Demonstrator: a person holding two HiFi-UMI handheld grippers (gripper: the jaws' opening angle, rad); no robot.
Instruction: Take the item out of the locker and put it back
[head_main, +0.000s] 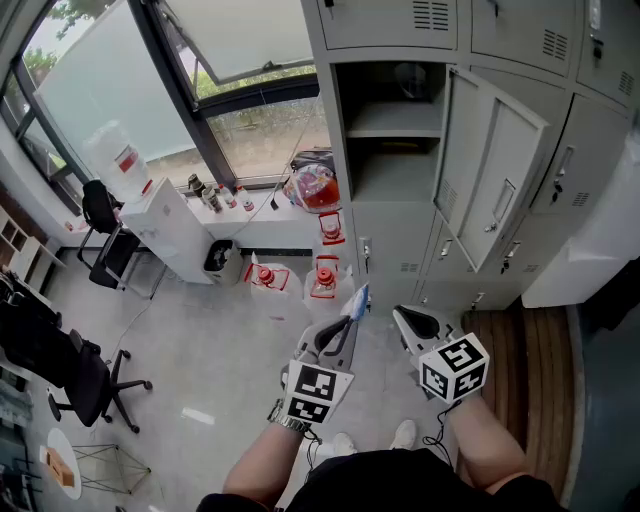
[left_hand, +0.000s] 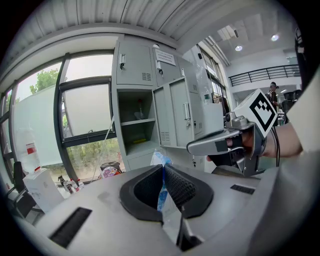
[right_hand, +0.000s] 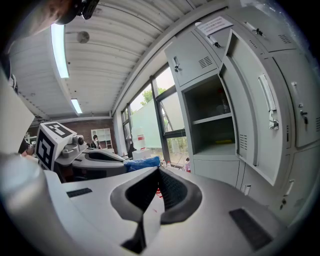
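Left gripper (left_hand: 163, 172) clamped on crinkly blue-and-white plastic packet (left_hand: 159, 159) — held before open grey metal locker (head_main: 392, 180), outside its shelves. Right gripper (right_hand: 158, 175) closed, empty. Below, pale glossy floor (head_main: 200, 350) — red-capped clear water jugs (head_main: 325, 283), black office chair (head_main: 85, 375), large windows (head_main: 250, 120).

Grey floor (head_main: 200, 350), red-capped jugs (head_main: 325, 283), black office chair (head_main: 88, 385)

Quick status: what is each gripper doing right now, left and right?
Left gripper: closed on a thin blue-and-white plastic packet.
Right gripper: closed, nothing between its jaws.
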